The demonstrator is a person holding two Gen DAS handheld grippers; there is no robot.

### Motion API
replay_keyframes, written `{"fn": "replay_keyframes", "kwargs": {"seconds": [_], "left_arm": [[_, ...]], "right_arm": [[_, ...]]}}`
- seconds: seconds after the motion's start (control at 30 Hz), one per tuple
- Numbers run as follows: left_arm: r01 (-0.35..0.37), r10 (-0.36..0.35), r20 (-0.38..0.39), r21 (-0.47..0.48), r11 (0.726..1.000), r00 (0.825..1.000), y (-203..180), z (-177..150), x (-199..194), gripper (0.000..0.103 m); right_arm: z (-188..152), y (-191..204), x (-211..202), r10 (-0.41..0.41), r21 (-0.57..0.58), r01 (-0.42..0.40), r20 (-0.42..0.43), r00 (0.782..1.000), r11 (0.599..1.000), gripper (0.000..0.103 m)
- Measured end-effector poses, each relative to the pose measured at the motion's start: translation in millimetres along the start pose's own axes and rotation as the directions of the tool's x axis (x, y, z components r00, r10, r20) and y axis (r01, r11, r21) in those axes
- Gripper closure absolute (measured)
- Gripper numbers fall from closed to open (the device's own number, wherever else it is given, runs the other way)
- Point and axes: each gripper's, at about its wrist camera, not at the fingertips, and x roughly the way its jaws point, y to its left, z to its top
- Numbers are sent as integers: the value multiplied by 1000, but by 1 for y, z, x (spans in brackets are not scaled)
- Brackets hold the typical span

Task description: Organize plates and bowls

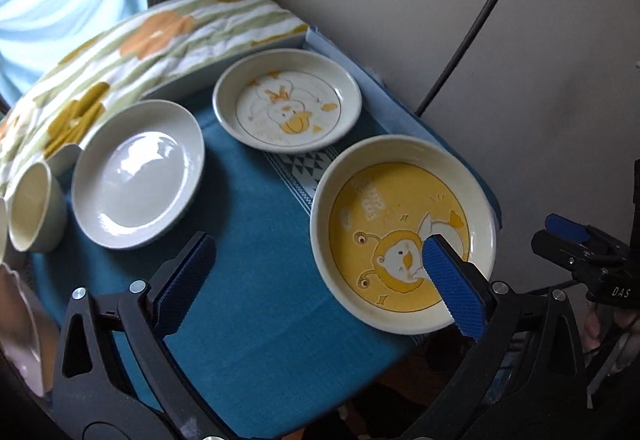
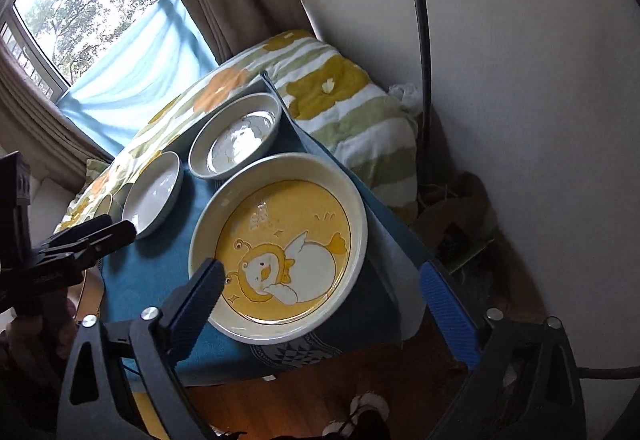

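A large yellow duck plate (image 1: 400, 224) (image 2: 280, 244) sits at the near right corner of the blue-clothed table (image 1: 256, 224). A smaller white duck plate (image 1: 287, 101) (image 2: 238, 134) lies behind it. A plain white plate (image 1: 138, 172) (image 2: 154, 192) lies to the left, with a cream cup (image 1: 34, 206) beside it. My left gripper (image 1: 316, 248) is open above the table, its right finger over the yellow plate. My right gripper (image 2: 320, 272) is open, straddling the yellow plate from the near side; it also shows in the left wrist view (image 1: 568, 236).
A flowered quilt (image 1: 132, 48) (image 2: 340, 108) borders the table at the back and right. A wall (image 1: 480, 20) and a black cable (image 1: 480, 12) stand to the right. A window with a blue curtain (image 2: 132, 68) is behind. The wooden floor (image 2: 320, 392) lies below the table edge.
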Motion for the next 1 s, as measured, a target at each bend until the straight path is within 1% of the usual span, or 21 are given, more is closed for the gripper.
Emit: {"fn": "replay_keyframes", "kwargs": {"seconds": [0.03,0.07,0.1,0.13,0.23,0.27,0.33,0.37,0.4,0.47,0.53,0.57,0.63,0.7,0.77,0.83,1.0], "left_arm": [[14,-15,-26,-3,1000,1000,1,-1,11,5],[26,-26,-52,-11,1000,998,2,-2,22,6],[38,-40,-75,-19,999,996,3,-3,31,11],[52,-55,-97,-28,998,994,5,-3,39,19],[88,-95,-155,-51,995,983,9,-6,59,31],[99,-107,-169,-55,994,980,10,-7,63,34],[116,-125,-197,-56,992,972,11,-9,71,48],[121,-130,-207,-57,991,970,12,-9,75,51],[125,-135,-216,-59,990,967,13,-9,78,56],[132,-144,-226,-66,989,963,14,-9,84,62],[143,-158,-234,-77,987,959,17,-11,87,75],[137,-152,-239,-78,988,959,18,-11,88,77],[122,-137,-243,-78,989,960,22,-12,92,87],[121,-140,-242,-91,988,960,27,-14,92,91],[128,-149,-235,-102,987,960,30,-15,92,91],[117,-133,-231,-83,990,964,29,-17,91,91],[99,-111,-220,-65,993,969,31,-22,86,91]], "right_arm": [[0,-5,11,16,13,-15,-26,1000,1000,27],[-1,-10,20,29,26,-28,-50,998,999,32],[-2,-14,28,46,37,-44,-70,996,998,38],[-3,-17,36,65,48,-61,-85,994,997,42],[-4,-25,53,106,67,-99,-112,988,993,48],[-5,-27,57,115,69,-107,-116,987,992,52],[-5,-30,64,130,71,-122,-124,984,990,61],[-4,-31,66,134,73,-125,-130,982,989,65],[-4,-32,69,137,74,-128,-138,981,989,71],[-3,-33,74,139,79,-129,-150,979,989,74],[-1,-34,76,142,76,-132,-151,978,988,80],[-1,-34,77,141,73,-131,-150,979,989,81],[1,-34,79,133,65,-124,-150,980,990,86],[2,-35,81,121,58,-114,-151,981,992,90],[5,-37,84,121,58,-114,-154,981,992,91],[7,-36,87,115,48,-109,-157,981,993,91],[7,-26,87,54,-42,-61,-163,985,997,91]]}}
